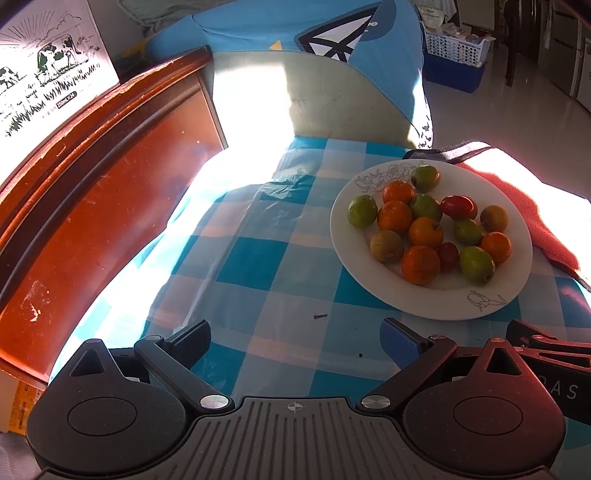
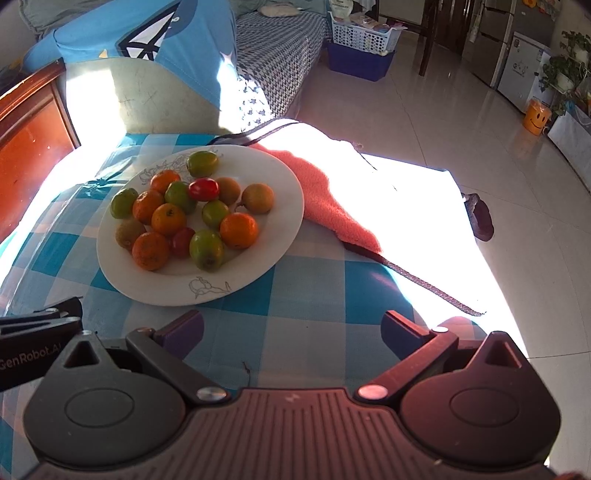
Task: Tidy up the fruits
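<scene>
A white plate (image 1: pixel 517 273) sits on a blue checked cloth at the right of the left wrist view; it also shows in the right wrist view (image 2: pixel 266 170) at the left. It holds several small fruits mixed together: orange ones (image 1: pixel 424 232), green ones (image 1: pixel 362 210), brownish ones (image 1: pixel 386 246) and red ones (image 1: pixel 457 206). My left gripper (image 1: pixel 295 341) is open and empty, low over the cloth, near and left of the plate. My right gripper (image 2: pixel 291 332) is open and empty, near and right of the plate.
A red-brown wooden headboard (image 1: pixel 92 192) stands along the left. A salmon towel (image 2: pixel 325 199) lies just right of the plate. A blue cushion (image 1: pixel 303 33) leans at the back. The surface's right edge drops to a tiled floor (image 2: pixel 443 122). Strong sun glare (image 2: pixel 406 206) covers parts.
</scene>
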Demonstrator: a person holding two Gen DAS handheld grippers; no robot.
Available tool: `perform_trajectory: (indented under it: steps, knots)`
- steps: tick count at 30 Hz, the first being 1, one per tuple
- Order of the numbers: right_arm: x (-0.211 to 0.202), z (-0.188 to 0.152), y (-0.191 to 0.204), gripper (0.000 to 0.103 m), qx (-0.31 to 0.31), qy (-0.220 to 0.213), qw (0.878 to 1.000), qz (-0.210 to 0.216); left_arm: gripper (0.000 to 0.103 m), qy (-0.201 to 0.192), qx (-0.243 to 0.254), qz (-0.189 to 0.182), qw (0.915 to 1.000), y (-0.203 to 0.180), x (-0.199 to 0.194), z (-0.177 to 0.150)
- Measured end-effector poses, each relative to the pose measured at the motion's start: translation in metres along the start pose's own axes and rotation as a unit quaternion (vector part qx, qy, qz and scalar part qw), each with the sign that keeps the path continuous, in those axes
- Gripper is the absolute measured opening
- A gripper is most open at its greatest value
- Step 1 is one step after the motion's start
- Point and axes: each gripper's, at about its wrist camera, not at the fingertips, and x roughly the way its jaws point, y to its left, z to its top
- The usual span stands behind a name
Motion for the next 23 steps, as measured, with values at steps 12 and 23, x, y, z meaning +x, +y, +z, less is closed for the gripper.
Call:
perform_trajectory:
  steps: [12, 23]
  knots:
    - [0.004, 0.001, -0.002, 0.102, 0.009, 0.009, 1.000, 0.001, 0.099, 0.005, 0.010, 0.005, 0.9999, -0.006, 0.005, -0.001]
    - [-0.013, -0.015, -0.006, 0.102, 0.005, -0.009, 1.000, 0.017, 0.099, -0.005, 0.015, -0.006, 0.9999, 0.000, -0.012, -0.016]
